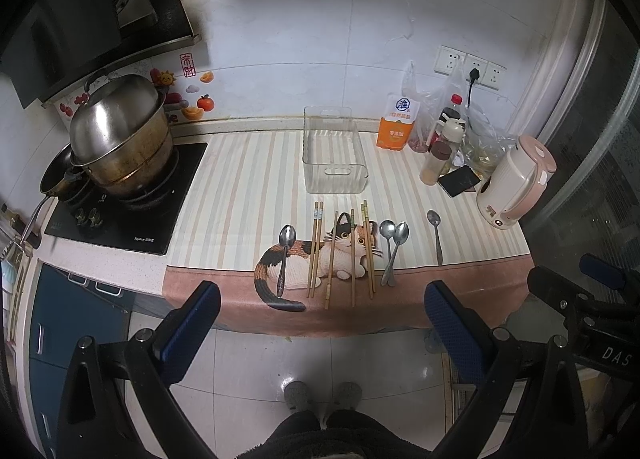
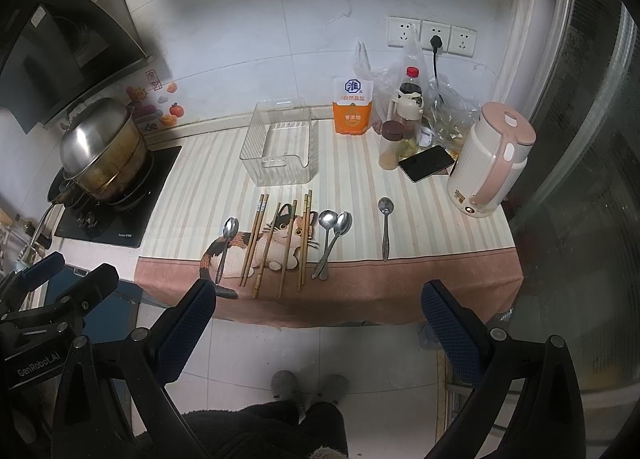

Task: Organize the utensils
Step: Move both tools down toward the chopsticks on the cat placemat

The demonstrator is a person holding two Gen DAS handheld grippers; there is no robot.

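Observation:
Several wooden chopsticks (image 1: 318,249) (image 2: 256,239) and metal spoons lie in a row on a striped cat-print mat (image 1: 240,187) (image 2: 208,187). One spoon (image 1: 285,255) (image 2: 226,245) lies at the left, two crossed spoons (image 1: 392,249) (image 2: 332,241) right of the chopsticks, one spoon (image 1: 437,233) (image 2: 385,227) apart at the right. An empty clear plastic bin (image 1: 334,175) (image 2: 280,167) stands behind them. My left gripper (image 1: 320,299) and right gripper (image 2: 318,297) are open and empty, held off the counter's front edge.
A stove with stacked steel pots (image 1: 120,139) (image 2: 100,147) stands at the left. An orange salt bag (image 1: 396,123) (image 2: 354,107), bottles, plastic bags, a phone (image 1: 459,180) (image 2: 426,163) and a pink kettle (image 1: 516,183) (image 2: 488,163) crowd the right. Tiled floor and feet show below.

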